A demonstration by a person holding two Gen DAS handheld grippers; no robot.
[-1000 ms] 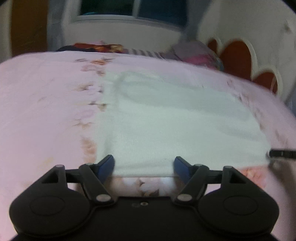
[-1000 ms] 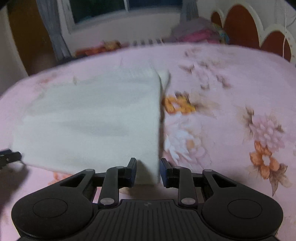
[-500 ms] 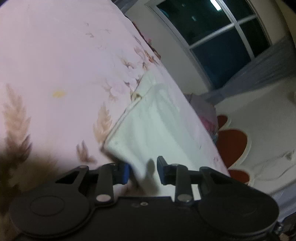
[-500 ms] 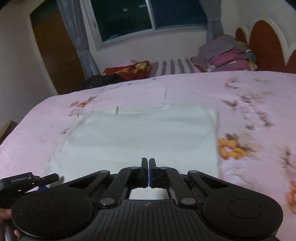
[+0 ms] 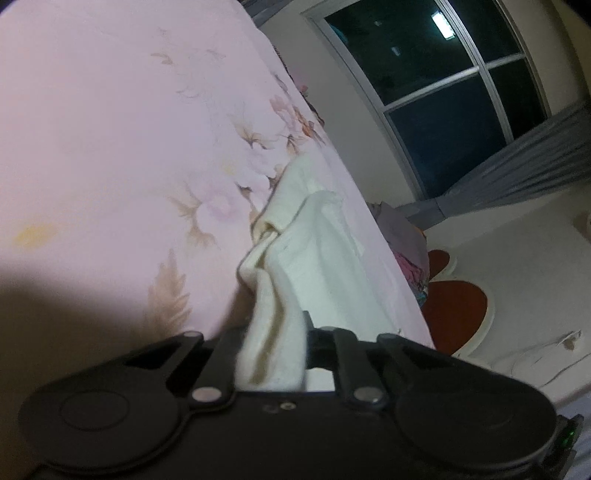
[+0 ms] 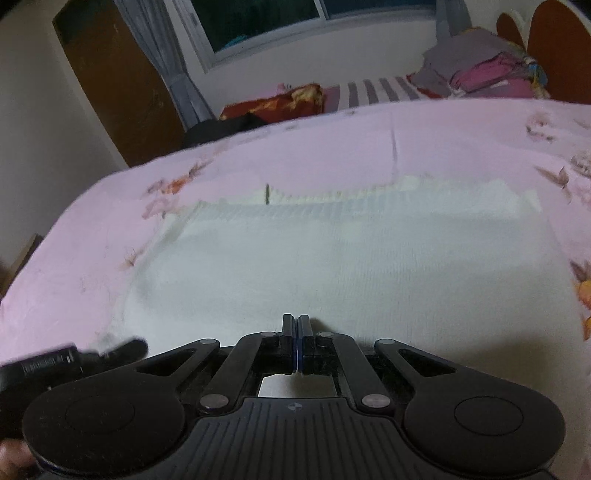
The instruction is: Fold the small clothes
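Observation:
A small white garment (image 6: pixel 351 266) lies spread on the pink floral bedsheet (image 6: pixel 92 236). In the left wrist view the garment (image 5: pixel 317 251) is bunched and lifted at its near corner, and my left gripper (image 5: pixel 273 332) is shut on that corner. My right gripper (image 6: pixel 296 332) is shut with its jaws pressed together at the garment's near edge; whether cloth is pinched between them is hidden. The left gripper also shows in the right wrist view (image 6: pixel 85 356) at the garment's left near corner.
Folded clothes (image 6: pixel 487 74) are piled at the far right by the red scalloped headboard (image 6: pixel 557 44). More clothes (image 6: pixel 273 103) lie along the bed's far edge below the window (image 6: pixel 266 18). A brown door (image 6: pixel 110 81) stands at the far left.
My left gripper has closed on the garment's corner and lifted it, bunching the cloth. My right gripper has stayed shut and moved closer over the garment's near edge.

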